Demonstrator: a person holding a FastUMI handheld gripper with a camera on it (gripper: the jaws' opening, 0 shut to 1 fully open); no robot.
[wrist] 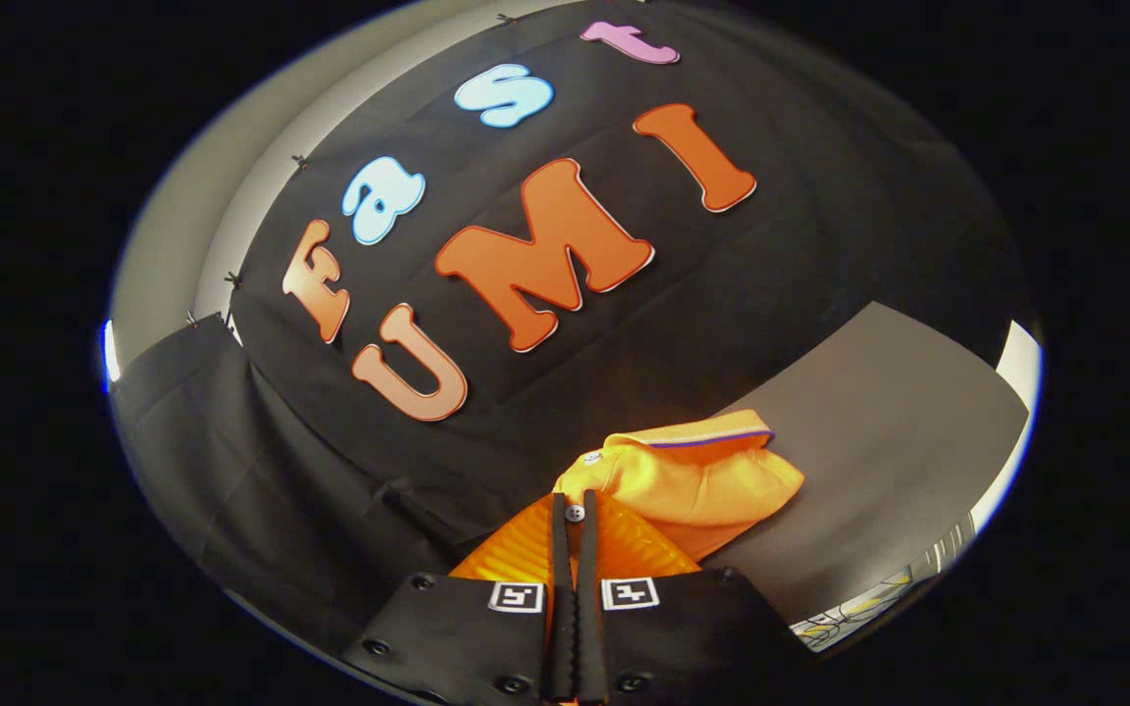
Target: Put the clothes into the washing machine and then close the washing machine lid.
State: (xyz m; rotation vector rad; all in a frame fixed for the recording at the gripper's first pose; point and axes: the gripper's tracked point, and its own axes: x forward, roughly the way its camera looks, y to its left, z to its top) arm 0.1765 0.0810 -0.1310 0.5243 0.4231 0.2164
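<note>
The grey surface (879,412) stretches far and right, tilted in this view. An orange shirt (693,476) hangs bunched just beyond the fingers, seemingly lifted clear of it. The hand-held gripper (573,510) is clenched on a fold of that shirt near a small button (575,512). The thin pinch could slip, or trailing cloth could snag, dropping the shirt short of the washer.
</note>
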